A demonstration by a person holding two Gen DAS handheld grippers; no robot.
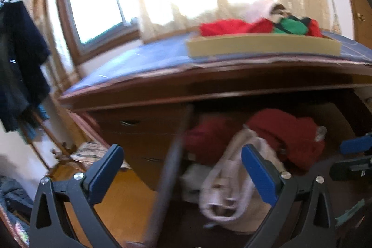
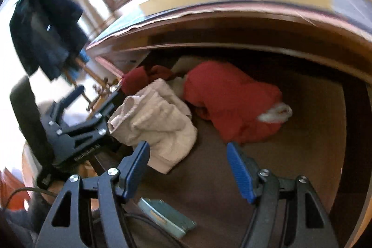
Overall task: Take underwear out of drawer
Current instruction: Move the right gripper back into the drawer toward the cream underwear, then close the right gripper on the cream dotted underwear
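Left wrist view: left gripper (image 1: 182,160) jaws spread wide, nothing between the pads. Open drawer (image 1: 334,117) below the dresser top (image 1: 139,62), holding a beige garment (image 1: 223,190) near the front and red underwear (image 1: 288,134) behind it. Drawer's side wall (image 1: 172,169) runs between the fingers (blurred). Tan tray (image 1: 262,47) on the dresser top with red and green clothes (image 1: 255,26). Dark clothing (image 1: 21,66) hangs at left.

Right wrist view: right gripper (image 2: 188,169) jaws spread, empty, above the drawer floor (image 2: 302,155). Red underwear (image 2: 232,97) lies in the drawer's middle, beige garment (image 2: 158,117) touching its left side. Left gripper (image 2: 93,99) at the drawer's left edge. A pale green flat object (image 2: 165,215) lies near the front (can't tell what).
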